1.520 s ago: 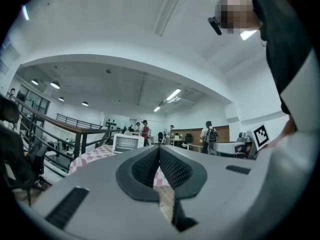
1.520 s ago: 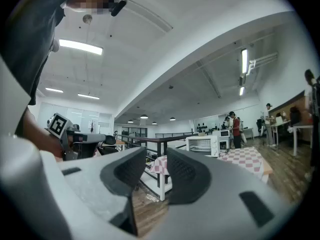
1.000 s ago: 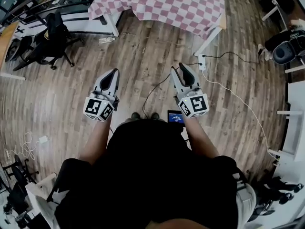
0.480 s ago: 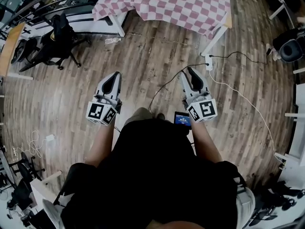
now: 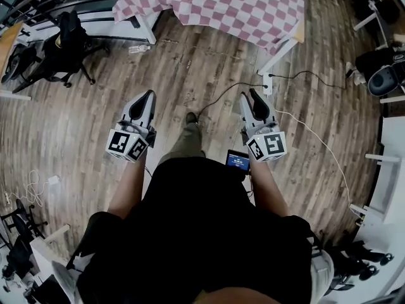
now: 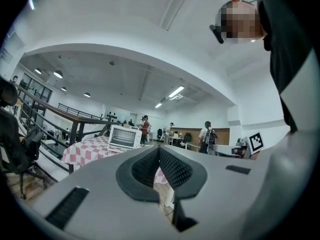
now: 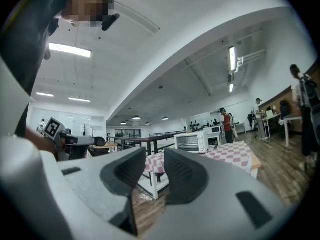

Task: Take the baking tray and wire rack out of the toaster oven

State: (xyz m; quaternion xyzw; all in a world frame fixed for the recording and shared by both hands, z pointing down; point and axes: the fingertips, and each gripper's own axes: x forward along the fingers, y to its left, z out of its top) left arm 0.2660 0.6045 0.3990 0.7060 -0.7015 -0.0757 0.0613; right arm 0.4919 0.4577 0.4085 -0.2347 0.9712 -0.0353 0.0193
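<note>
I see the toaster oven (image 6: 124, 136) on the checked surface (image 5: 240, 8) well ahead of both grippers, neither clearly nearer, its tray and rack too small to make out; left gripper (image 6: 159, 150) closed on nothing, right gripper (image 7: 156, 153) slightly apart, empty.

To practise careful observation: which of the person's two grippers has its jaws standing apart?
The right gripper: a gap shows between its empty jaws, whereas on the left gripper the jaws meet.

Left gripper (image 5: 149, 95) jaws together, right gripper (image 5: 252, 94) jaws apart, both level.
</note>
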